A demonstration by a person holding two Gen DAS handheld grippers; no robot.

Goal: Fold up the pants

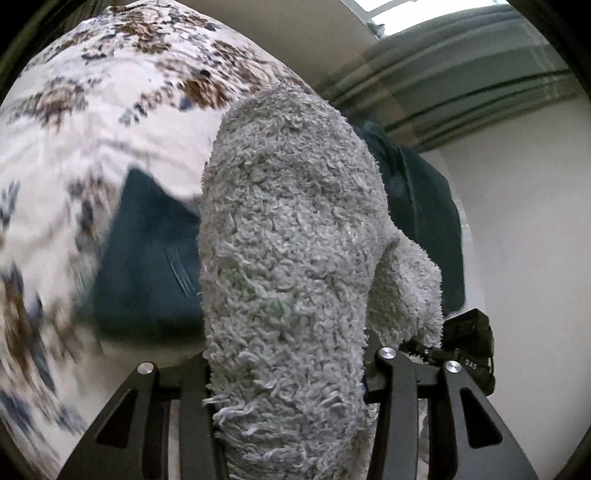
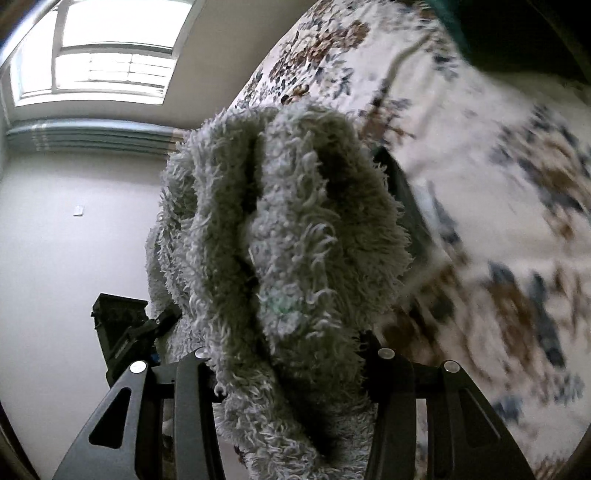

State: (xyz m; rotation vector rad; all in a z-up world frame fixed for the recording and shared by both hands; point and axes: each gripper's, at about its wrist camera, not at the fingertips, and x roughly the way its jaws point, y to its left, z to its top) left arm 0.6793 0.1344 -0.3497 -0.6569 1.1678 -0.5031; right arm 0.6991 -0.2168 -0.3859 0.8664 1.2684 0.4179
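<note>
The pants are grey and fluffy. In the left wrist view the grey fluffy pants [image 1: 291, 240] fill the middle, bunched between the black fingers of my left gripper [image 1: 291, 373], which is shut on them. In the right wrist view the same pants [image 2: 291, 236] hang in thick folds from my right gripper [image 2: 291, 369], also shut on the fabric. Both grippers hold the pants lifted above a flower-patterned bed cover [image 1: 92, 122]. The fingertips of both are hidden in the pile. The other gripper's black body shows at the edge of each view [image 1: 469, 343] [image 2: 125, 332].
A dark teal garment [image 1: 147, 251] lies on the bed cover behind the pants, and shows at the top right of the right wrist view [image 2: 517, 33]. The bed cover [image 2: 498, 184] is blurred. A white wall [image 2: 55, 240], grey curtain [image 1: 461, 85] and window [image 2: 107, 55] lie beyond.
</note>
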